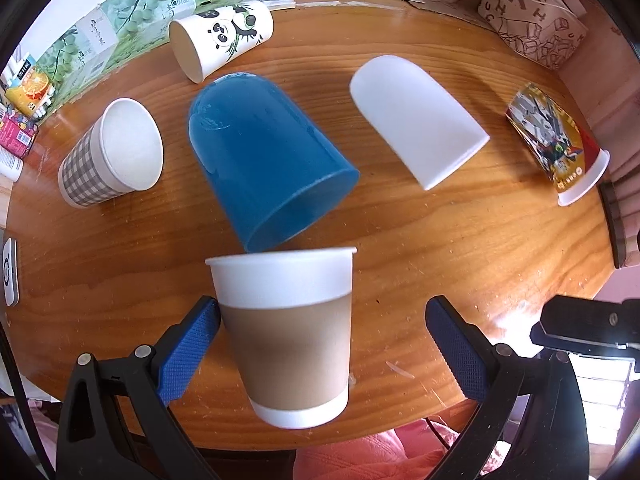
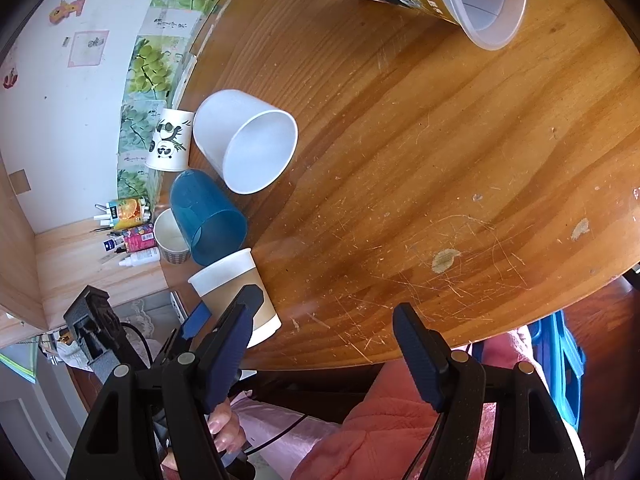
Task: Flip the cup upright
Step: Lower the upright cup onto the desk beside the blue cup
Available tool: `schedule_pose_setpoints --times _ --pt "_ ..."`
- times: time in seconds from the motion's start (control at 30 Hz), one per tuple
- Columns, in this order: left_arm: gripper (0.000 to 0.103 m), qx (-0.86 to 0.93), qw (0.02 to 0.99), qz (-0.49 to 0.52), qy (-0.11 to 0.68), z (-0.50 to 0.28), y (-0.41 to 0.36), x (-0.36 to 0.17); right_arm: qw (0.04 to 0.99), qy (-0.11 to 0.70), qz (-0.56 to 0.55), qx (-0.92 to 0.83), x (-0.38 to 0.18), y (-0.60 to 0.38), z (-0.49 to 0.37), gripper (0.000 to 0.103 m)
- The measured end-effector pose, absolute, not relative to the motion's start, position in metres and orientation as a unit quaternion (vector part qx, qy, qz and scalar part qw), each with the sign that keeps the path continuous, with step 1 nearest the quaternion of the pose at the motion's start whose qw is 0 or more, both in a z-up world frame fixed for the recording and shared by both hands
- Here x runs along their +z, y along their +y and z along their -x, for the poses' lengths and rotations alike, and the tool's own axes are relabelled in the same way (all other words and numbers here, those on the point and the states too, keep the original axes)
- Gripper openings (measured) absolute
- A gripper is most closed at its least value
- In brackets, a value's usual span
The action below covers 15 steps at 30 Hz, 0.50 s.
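Left claw: the left claw (image 1: 324,320) stood wide open around the brown-sleeved paper cup (image 1: 286,332). Its left pad (image 1: 188,354) was touching or just beside the sleeve; its right pad (image 1: 456,354) was well apart from the cup wall. Nothing was gripped.
Task cup: the brown-sleeved paper cup stood upright, mouth up, on the bench (image 1: 440,240) between the left claw's fingers, at the bench's near edge.
Right claw: the right claw (image 2: 326,344) was open and empty over bare, scratched bench, with the brown-sleeved cup just off its left finger.
Step in hand (judged): this cup appeared already righted, and the left claw looked to be at release. I could not tell which lying cup came next.
Next move (judged): draw the left claw straight back without clipping the sleeve, since the left pad sat so close and the cup was near the edge. Then line up on a lying cup across its wall, close, and rotate mouth-up.
Ahead of left claw: blue plastic cup (image 1: 260,156) on its side, rim just beyond the paper cup's mouth.
Ahead right: white cup (image 1: 420,120) on its side; farther right, a printed cup (image 1: 556,144) on its side.
Ahead left: checked cup (image 1: 112,152), tilted or upright, I could not tell; panda cup (image 1: 224,36) on its side beyond it.
Count: six cups in all, one blue plastic, one plain white, one printed, three paper.
Count, claws: two, both open.
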State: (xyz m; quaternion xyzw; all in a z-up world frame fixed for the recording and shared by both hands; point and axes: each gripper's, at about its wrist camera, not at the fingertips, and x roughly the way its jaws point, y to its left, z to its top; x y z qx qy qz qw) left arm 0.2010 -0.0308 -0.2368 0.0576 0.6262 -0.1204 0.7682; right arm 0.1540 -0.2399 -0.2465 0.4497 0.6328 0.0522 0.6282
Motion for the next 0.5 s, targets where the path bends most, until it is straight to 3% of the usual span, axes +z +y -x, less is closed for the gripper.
schedule_pose_setpoints --times 0.17,0.5 --pt "0.101 -0.116 0.761 -0.054 0.636 -0.211 -0.031 -0.244 0.625 0.635 -0.451 0.05 -0.249 -0.239 -0.153 0.073" --pt "0.086 -0.123 0.745 -0.049 0.653 -0.221 -0.029 -0.252 0.627 0.63 -0.455 0.05 -0.249 -0.239 -0.153 0.073"
